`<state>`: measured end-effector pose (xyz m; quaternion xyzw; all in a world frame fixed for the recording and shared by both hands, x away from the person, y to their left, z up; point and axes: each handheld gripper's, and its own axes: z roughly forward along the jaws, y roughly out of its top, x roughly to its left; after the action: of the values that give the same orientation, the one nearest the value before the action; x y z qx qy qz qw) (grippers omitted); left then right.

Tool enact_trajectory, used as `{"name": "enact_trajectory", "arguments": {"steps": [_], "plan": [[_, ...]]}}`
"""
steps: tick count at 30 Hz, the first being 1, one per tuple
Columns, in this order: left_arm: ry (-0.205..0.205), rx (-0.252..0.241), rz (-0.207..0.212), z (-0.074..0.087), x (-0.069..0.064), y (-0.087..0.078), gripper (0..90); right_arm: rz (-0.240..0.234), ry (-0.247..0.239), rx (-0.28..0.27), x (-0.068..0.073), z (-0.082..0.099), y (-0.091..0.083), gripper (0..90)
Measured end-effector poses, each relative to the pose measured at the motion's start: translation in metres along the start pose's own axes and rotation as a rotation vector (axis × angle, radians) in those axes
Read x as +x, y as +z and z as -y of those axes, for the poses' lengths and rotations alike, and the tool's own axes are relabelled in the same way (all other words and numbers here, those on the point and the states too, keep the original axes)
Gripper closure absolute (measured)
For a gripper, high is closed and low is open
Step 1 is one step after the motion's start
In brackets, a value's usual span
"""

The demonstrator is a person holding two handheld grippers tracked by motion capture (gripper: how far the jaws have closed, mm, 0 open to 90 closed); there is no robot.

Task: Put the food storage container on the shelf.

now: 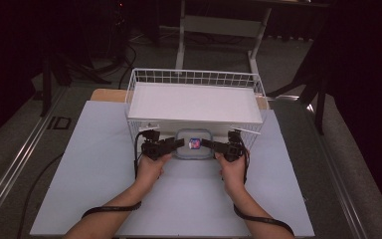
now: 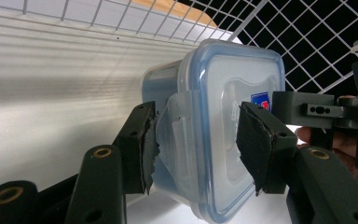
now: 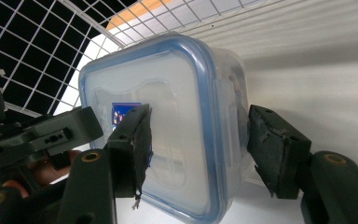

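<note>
A clear plastic container (image 1: 194, 153) with a blue-rimmed snap lid and a small blue and red label sits low in front of the white wire basket (image 1: 194, 77), held between both grippers. My left gripper (image 1: 180, 144) clamps its left side. In the left gripper view one pad (image 2: 147, 144) presses the side clip and the other lies on the lid of the container (image 2: 214, 107). My right gripper (image 1: 205, 144) clamps the opposite side. In the right gripper view its pads (image 3: 137, 140) squeeze the lid and the far wall of the container (image 3: 177, 93).
The basket holds a white tray (image 1: 194, 102) on top, and its mesh (image 2: 307, 37) rises just behind the container. A white board (image 1: 104, 174) covers the table. Table legs and cables stand on the dark floor beyond. Both forearms come in from the bottom edge.
</note>
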<state>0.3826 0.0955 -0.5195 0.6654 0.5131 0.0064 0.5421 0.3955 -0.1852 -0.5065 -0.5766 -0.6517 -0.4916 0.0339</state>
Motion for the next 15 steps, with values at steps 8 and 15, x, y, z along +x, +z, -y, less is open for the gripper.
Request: {"name": "enact_trajectory", "arguments": {"steps": [8, 15], "plan": [[0.054, -0.034, -0.001, 0.000, 0.002, 0.006, 47.9, 0.034, -0.048, 0.005, 0.002, -0.003, 0.005, 36.4], [0.112, -0.052, -0.057, 0.001, 0.000, 0.012, 45.6, 0.026, -0.036, -0.030, -0.005, -0.002, 0.011, 33.6]]}}
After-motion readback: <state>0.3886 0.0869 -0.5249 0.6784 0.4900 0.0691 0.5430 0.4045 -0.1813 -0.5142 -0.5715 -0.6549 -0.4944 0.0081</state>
